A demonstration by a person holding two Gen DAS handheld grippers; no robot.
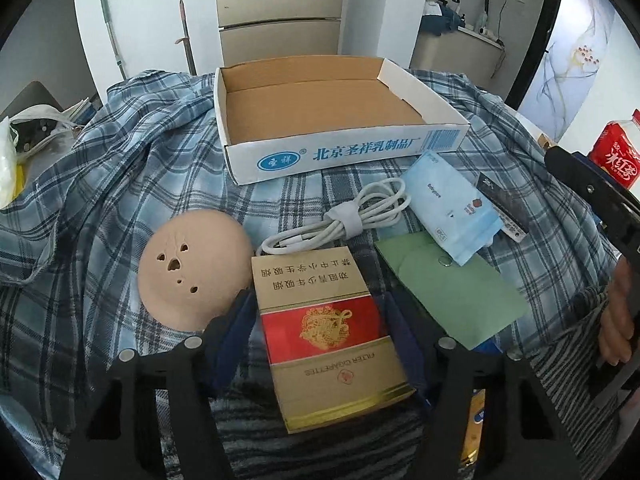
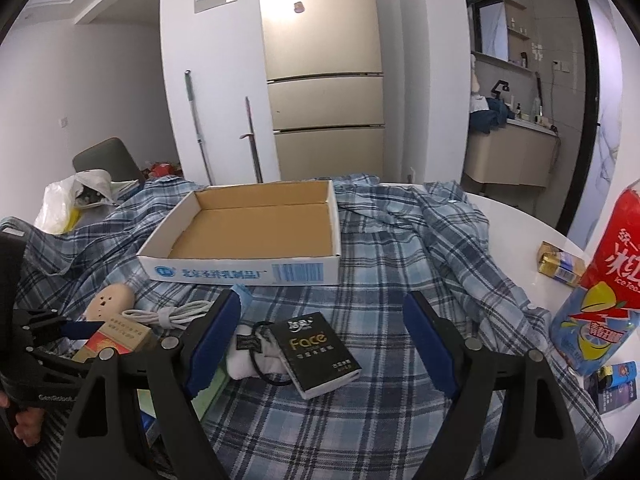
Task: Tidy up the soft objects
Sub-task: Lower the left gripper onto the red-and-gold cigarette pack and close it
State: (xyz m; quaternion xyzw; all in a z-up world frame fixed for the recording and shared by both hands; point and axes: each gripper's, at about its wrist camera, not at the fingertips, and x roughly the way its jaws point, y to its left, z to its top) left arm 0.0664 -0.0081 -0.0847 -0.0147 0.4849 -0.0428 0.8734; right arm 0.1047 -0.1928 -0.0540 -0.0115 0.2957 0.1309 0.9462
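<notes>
We hold a gripper in each hand over a table covered with a blue checked cloth (image 2: 360,420). Our left gripper (image 1: 324,328) points down at a red and gold cigarette pack (image 1: 328,336). The pack lies between its two blue pads. The pads sit right at the pack's sides, but we cannot tell if they squeeze it yet. Our right gripper (image 2: 332,344) is spread wide apart and holds nothing. Below it lie a black box marked Face (image 2: 320,354), a white soft bundle (image 2: 250,354) and a black hair tie (image 2: 266,372).

An open cardboard box (image 1: 320,152) sits at the far side of the cloth, with nothing inside. Near the pack we see a round tan sponge (image 1: 192,260) with little holes, a white cable (image 1: 340,216) tied in a loop, a light blue wipes pack (image 1: 452,216) and a green envelope (image 1: 460,300). A red iced tea bottle (image 2: 604,288) stands off to the right.
</notes>
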